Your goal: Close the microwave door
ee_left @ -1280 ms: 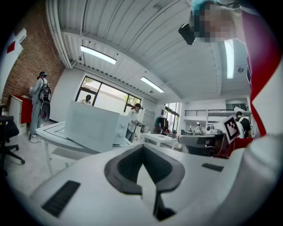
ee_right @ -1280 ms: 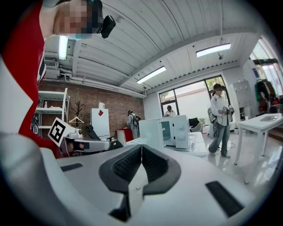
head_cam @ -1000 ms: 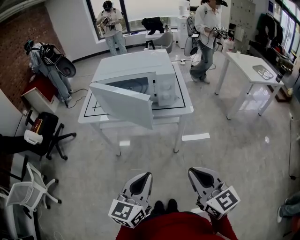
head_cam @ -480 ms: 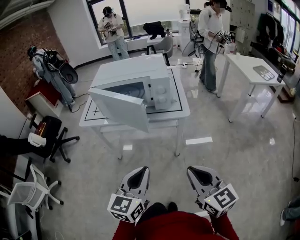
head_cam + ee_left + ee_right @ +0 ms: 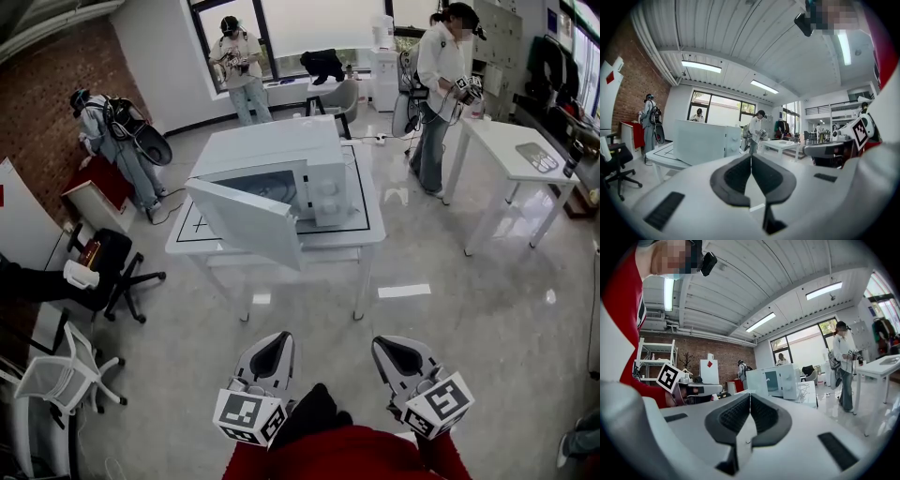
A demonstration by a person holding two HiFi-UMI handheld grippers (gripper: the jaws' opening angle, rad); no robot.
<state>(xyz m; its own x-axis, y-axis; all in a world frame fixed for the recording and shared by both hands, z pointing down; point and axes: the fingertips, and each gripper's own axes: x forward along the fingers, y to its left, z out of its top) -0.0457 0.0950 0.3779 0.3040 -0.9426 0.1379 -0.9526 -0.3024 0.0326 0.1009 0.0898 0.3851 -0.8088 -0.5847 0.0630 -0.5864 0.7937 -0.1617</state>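
A white microwave (image 5: pixel 281 169) stands on a white table (image 5: pixel 370 230) some way ahead of me, its door (image 5: pixel 246 223) swung open toward me on the left side. In the left gripper view the microwave (image 5: pixel 705 140) shows ahead at left; in the right gripper view the microwave (image 5: pixel 780 379) shows ahead, door ajar. My left gripper (image 5: pixel 278 343) and right gripper (image 5: pixel 389 349) are held low near my body, far from the table. Both are shut, pads touching, with nothing between them.
Three people stand around the room: one at the back window (image 5: pixel 239 61), one by the brick wall (image 5: pixel 117 141), one near a second white table (image 5: pixel 511 150) at right. Office chairs (image 5: pixel 108 267) stand at left. Open floor lies between me and the microwave table.
The view has shifted so the table and microwave sit slightly lower and closer in the picture. Both grippers stay shut near my body; the person at right has stepped a little.
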